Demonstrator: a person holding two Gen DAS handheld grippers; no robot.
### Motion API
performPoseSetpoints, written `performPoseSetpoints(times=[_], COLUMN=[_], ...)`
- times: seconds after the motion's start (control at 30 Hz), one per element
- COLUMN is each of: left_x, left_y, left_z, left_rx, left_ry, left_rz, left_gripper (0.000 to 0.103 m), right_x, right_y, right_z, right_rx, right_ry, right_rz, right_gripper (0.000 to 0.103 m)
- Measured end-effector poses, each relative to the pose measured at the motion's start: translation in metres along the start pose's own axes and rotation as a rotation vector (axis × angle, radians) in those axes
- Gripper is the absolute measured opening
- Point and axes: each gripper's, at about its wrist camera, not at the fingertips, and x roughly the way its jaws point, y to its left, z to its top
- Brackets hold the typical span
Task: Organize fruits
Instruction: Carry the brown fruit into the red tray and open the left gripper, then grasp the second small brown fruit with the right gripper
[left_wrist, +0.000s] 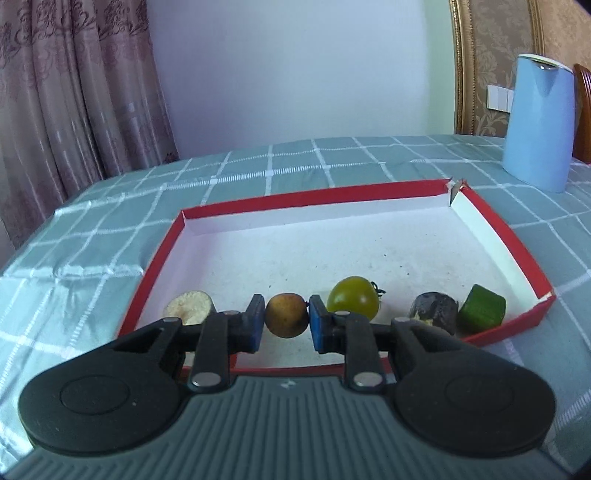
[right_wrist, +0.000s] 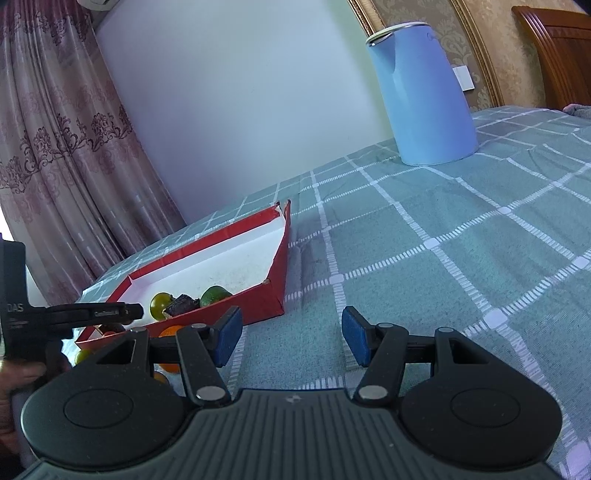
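Note:
My left gripper (left_wrist: 287, 326) is shut on a small round brown fruit (left_wrist: 286, 314), held just above the near edge of a red tray with a white floor (left_wrist: 332, 243). Along the tray's near side lie a pale cut slice (left_wrist: 189, 305), a green tomato (left_wrist: 352, 298), a dark charred-looking chunk (left_wrist: 436, 310) and a green chunk (left_wrist: 482, 308). My right gripper (right_wrist: 291, 341) stands open over bare tablecloth to the right of the tray (right_wrist: 275, 295), with nothing between its fingers. Orange fruits (right_wrist: 170, 332) and a yellowish one (right_wrist: 82, 356) lie outside the tray, partly hidden behind the right gripper's left finger.
A tall blue jug (left_wrist: 539, 125) (right_wrist: 424, 96) stands on the checked green tablecloth (right_wrist: 443, 240) behind and right of the tray. Curtains hang at the left and a wooden chair back (right_wrist: 554, 55) is at the far right. A hand (right_wrist: 14, 380) holds the left tool's black body.

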Motion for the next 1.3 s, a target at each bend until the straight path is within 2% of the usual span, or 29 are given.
performPoseSetpoints(times=[0.2,0.27,0.33,0.37,0.43,0.53,0.73,0.93,1.3], left_x=[-0.025,-0.041,-0.061,-0.070,-0.088,-0.103,-0.111,-0.109,-0.105], left_y=[0.010,0.018,0.029,0.037,0.053,0.077,0.097,0.093,0.105], left_z=[-0.008,-0.013,-0.023,-0.029,-0.042,-0.061,-0.092,-0.105,-0.109], left_rx=[-0.015,-0.028,-0.049,-0.068,-0.095,-0.149,-0.160,-0.145,-0.208], left_ry=[-0.039,-0.056,-0.078,-0.097,-0.120,-0.114,-0.117,-0.110,-0.101], left_rz=[0.031,0.015,0.038,0.051,0.049,0.078,0.118,0.106,0.044], left_gripper=[0.044,0.058,0.096,0.100,0.100,0.101,0.103,0.103,0.103], right_x=[0.000,0.000,-0.001,-0.001,0.000,0.000,-0.009,-0.002,0.023], right_y=[-0.001,-0.001,-0.002,-0.002,-0.002,0.003,0.046,0.089,0.121], right_z=[0.000,0.000,0.000,0.000,0.001,0.000,-0.015,-0.031,-0.041], right_rx=[0.005,0.007,0.011,0.013,0.008,-0.023,-0.220,-0.380,-0.473], right_ry=[0.002,0.001,-0.003,-0.006,-0.004,0.005,0.048,0.097,0.162], right_rz=[0.003,0.001,0.002,0.003,0.007,0.034,0.119,0.114,0.057], right_gripper=[0.059,0.059,0.059,0.059,0.059,0.059,0.059,0.059,0.059])
